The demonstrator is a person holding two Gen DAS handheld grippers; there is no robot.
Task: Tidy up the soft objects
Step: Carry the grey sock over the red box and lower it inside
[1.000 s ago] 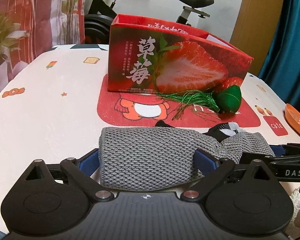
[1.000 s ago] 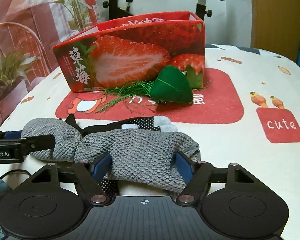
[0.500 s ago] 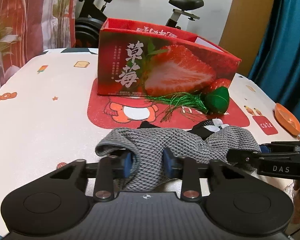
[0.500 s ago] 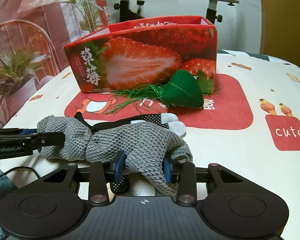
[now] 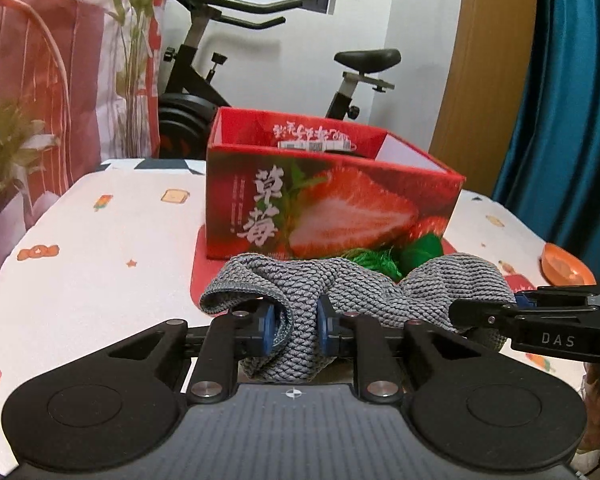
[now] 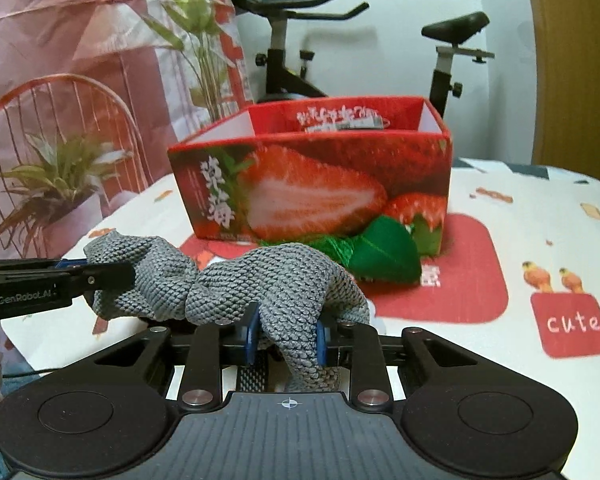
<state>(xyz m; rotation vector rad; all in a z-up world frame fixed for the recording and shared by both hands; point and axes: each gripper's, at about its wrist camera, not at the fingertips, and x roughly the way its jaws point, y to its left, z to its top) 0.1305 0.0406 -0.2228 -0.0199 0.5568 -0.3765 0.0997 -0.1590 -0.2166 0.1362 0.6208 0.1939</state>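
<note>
A grey knitted cloth [image 5: 340,284] hangs between both grippers, lifted off the table; it also shows in the right wrist view [image 6: 276,276]. My left gripper [image 5: 296,326] is shut on its left end. My right gripper [image 6: 286,330] is shut on its right end and shows in the left wrist view [image 5: 500,312]. The left gripper shows at the left edge of the right wrist view [image 6: 100,276]. A red strawberry box [image 5: 328,204], open on top, stands behind the cloth. A green tasselled soft toy [image 6: 384,254] lies at the box's front.
The table [image 5: 100,248] has a white patterned cover with a red mat [image 6: 460,280] under the box. An orange dish [image 5: 564,270] sits at the right edge. An exercise bike [image 5: 228,60] and a potted plant [image 6: 56,184] stand beyond the table.
Both grippers went from open around the cloth to shut on it, then lifted it off the table. The views now sit higher and level with the box.
</note>
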